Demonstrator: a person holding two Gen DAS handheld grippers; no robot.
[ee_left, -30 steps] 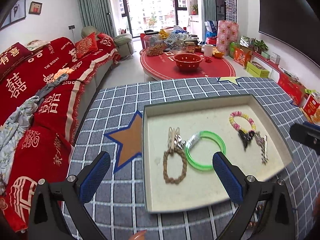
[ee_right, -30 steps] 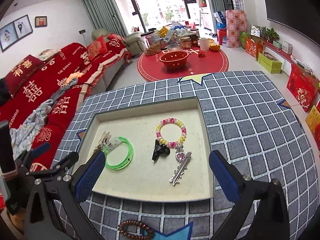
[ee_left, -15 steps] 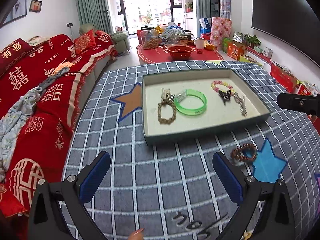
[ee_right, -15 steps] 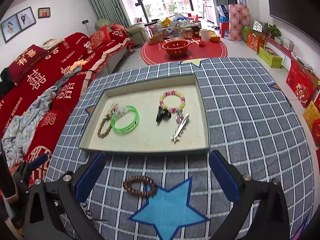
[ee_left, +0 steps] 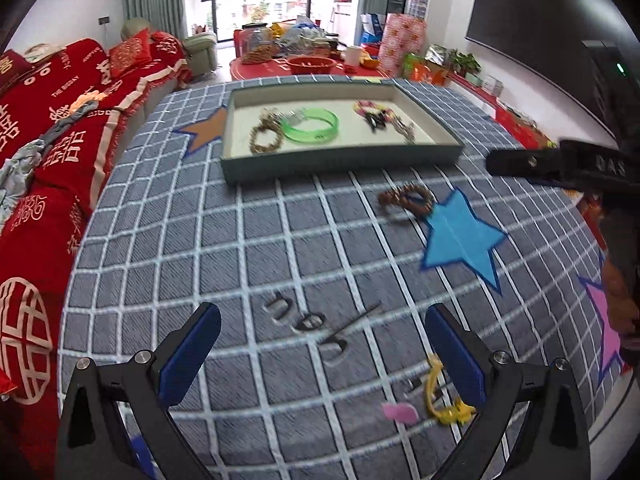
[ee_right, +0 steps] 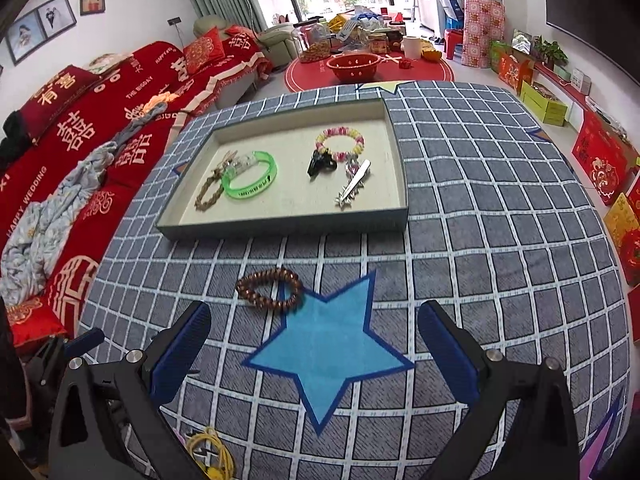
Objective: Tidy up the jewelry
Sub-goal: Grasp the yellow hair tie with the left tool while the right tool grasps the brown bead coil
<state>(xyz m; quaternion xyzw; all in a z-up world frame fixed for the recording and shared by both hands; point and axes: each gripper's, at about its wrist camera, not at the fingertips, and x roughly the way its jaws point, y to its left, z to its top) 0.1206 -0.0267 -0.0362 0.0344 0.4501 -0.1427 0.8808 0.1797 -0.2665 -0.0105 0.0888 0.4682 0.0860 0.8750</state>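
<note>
A grey-green tray on the checked table cloth holds a green bangle, a woven brown bracelet, a pink and yellow bead bracelet, a black clip and a silver hair clip. A brown bead bracelet lies outside the tray by the blue star. Dark hairpins and a yellow hair clip lie between my left fingers. My left gripper is open. My right gripper is open just short of the brown bracelet.
A sofa with red covers runs along the left of the table. A red round table with a red bowl and clutter stands beyond. Boxes line the right wall. The right gripper's body juts in at the right of the left wrist view.
Both grippers have pulled back from the tray toward the table's near side. The brown bead bracelet, the hairpins and the yellow clip have come into view. Both stayed open and empty.
</note>
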